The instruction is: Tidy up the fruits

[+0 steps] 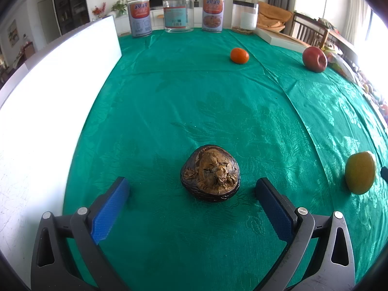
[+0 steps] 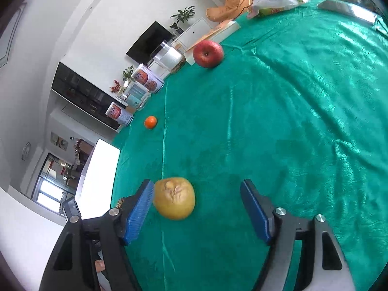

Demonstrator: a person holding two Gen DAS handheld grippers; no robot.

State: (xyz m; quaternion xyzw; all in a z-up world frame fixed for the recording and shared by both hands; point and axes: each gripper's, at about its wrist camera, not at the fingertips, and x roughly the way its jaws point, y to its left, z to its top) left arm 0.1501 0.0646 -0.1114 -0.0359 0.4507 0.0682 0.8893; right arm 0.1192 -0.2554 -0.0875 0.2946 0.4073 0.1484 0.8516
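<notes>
My left gripper (image 1: 192, 188) is spread wide and holds nothing; the dark brown fruit (image 1: 210, 173) lies between its fingers, near the tablecloth's (image 1: 169, 97) near edge. I'd judge closing comes next. My right gripper (image 2: 197, 198), also wide and empty, brackets the yellow fruit (image 2: 174, 197), touching its left pad. Open cloth lies ahead; orange (image 1: 239, 55) and apple (image 1: 314, 59) sit far off.

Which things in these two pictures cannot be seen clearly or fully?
- Left wrist view: small objects along the table's right edge are washed out by window glare.
- Left wrist view: a dark object beside the yellow fruit is cut off by the lens rim.
- Right wrist view: the brown item is mostly hidden behind the right gripper.
- Both views: can labels are too small to read.
</notes>
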